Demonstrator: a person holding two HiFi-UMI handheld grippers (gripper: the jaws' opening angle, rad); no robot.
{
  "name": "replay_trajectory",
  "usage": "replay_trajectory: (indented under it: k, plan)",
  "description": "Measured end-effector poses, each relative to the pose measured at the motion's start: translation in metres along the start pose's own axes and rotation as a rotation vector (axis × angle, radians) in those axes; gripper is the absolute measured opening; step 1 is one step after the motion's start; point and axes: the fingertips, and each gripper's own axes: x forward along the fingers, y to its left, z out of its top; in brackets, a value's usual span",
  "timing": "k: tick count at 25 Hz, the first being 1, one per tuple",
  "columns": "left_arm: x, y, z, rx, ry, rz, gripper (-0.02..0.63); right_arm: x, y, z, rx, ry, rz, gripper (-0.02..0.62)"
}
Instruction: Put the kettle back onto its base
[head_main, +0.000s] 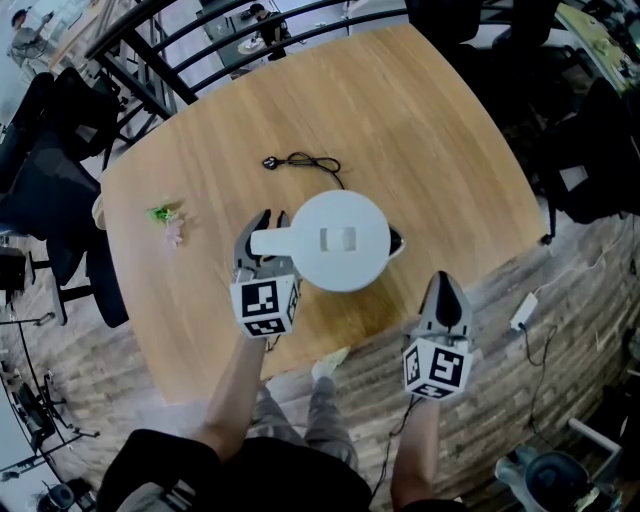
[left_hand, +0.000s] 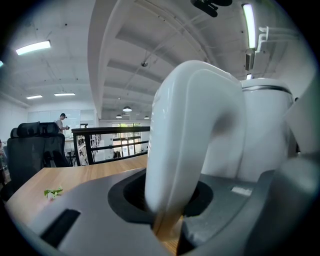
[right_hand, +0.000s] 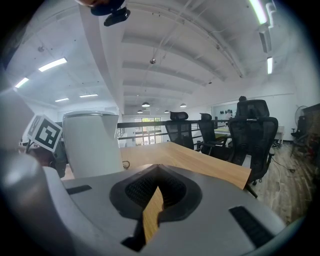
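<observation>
The kettle (head_main: 340, 240) blocks the near middle of the table (head_main: 450, 130), the left gripper (head_main: 262, 228) clamped on its handle (left_hand: 192, 140) filling its left flank, a black cord (head_main: 305, 162) lying just behind. Bare wood runs wide on the right and far side, leaving the right gripper (head_main: 443, 285), jaws together, open room at the near edge. A green scrap (head_main: 163, 212) sits well off left, chairs (head_main: 45, 190) beyond the rim there.

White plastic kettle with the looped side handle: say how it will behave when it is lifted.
Probably stiff: the white plastic kettle looks hard-shelled. Held only at its side handle by the left gripper, the wide body may swing or tilt away. The glossy handle could slip in that grip. Weight can't be judged: its contents are hidden.
</observation>
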Motion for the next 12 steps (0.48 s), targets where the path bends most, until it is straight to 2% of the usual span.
replay_trajectory:
  k: [12]
  plan:
    - [-0.0002, 0.0000, -0.0034, 0.000, 0.004, -0.028, 0.086, -0.0061, 0.0079, -0.0075, 0.000, 0.005, -0.004, -0.002]
